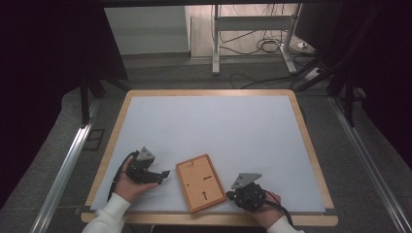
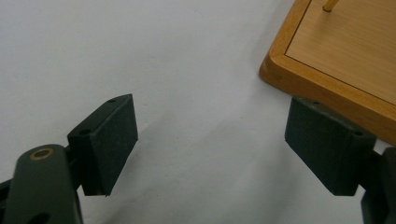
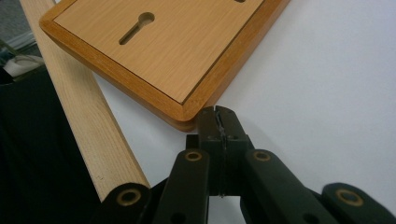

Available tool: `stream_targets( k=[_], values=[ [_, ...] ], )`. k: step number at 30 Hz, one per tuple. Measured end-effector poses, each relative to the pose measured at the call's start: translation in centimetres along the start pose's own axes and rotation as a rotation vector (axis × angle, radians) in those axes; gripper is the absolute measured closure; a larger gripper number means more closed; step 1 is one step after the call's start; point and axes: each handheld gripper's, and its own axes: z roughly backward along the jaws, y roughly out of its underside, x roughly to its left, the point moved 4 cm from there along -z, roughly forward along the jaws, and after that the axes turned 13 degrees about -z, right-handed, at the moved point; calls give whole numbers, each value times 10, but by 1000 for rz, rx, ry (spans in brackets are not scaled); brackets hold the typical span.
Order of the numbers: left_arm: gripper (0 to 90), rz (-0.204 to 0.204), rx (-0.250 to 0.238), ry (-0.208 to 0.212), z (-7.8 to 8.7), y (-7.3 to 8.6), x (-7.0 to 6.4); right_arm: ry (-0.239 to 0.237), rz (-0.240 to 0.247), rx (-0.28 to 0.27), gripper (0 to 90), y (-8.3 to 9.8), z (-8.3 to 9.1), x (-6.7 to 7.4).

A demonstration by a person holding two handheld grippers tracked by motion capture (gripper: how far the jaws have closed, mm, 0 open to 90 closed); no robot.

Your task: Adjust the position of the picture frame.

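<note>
Lying flat near the bottom middle of the high view is a wooden frame (image 1: 200, 182), back side up, on the white table (image 1: 209, 126). The left gripper (image 1: 163, 175) waits beside it with jaws wide apart. The right gripper (image 3: 218, 116) is pressed together, tip at the frame's corner. Nothing looks lifted yet, so the job seems barely begun.

Wooden frame (image 1: 200, 183): orange-brown border, paler tan panel with fine straight grain, dark keyhole slot (image 3: 136, 28). Table (image 1: 209, 92): light wood rim, top plain pale grey-white, no pattern. Left gripper (image 2: 212, 144) and right gripper (image 3: 218, 116): matt black, brass-coloured rivets; grey plate (image 1: 246, 180) on top. Sleeves (image 1: 109, 216) white.
</note>
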Motion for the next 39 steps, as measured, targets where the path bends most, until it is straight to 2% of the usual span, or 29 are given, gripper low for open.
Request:
stream_targets(
  k=[4,8,10,15,18,21,24,28,35,39],
  values=[
    [195,8,-15,4,1,0,-1,10,-14,-32,900,-3,5,-7],
    [240,23,-26,6,3,0,0,29,-41,-79,900,-2,17,-23],
    [324,38,-46,23,6,-1,0,43,-58,-112,784,-1,21,-32],
    [694,24,-86,68,15,-4,-3,71,-143,-171,516,4,27,-51],
    [820,8,-81,107,15,-5,-7,88,-172,-201,420,5,31,-56],
    [884,-19,-68,139,13,-7,-13,119,-195,-216,357,7,35,-61],
    [900,-38,-60,165,12,-9,-19,134,-211,-205,332,11,35,-66],
    [900,-59,-37,192,8,-11,-27,132,-218,-206,327,13,35,-68],
    [900,-87,-6,213,1,-14,-36,139,-216,-206,321,14,37,-68],
    [900,-87,3,218,-5,-16,-37,141,-217,-212,321,13,38,-68]
  ],
)
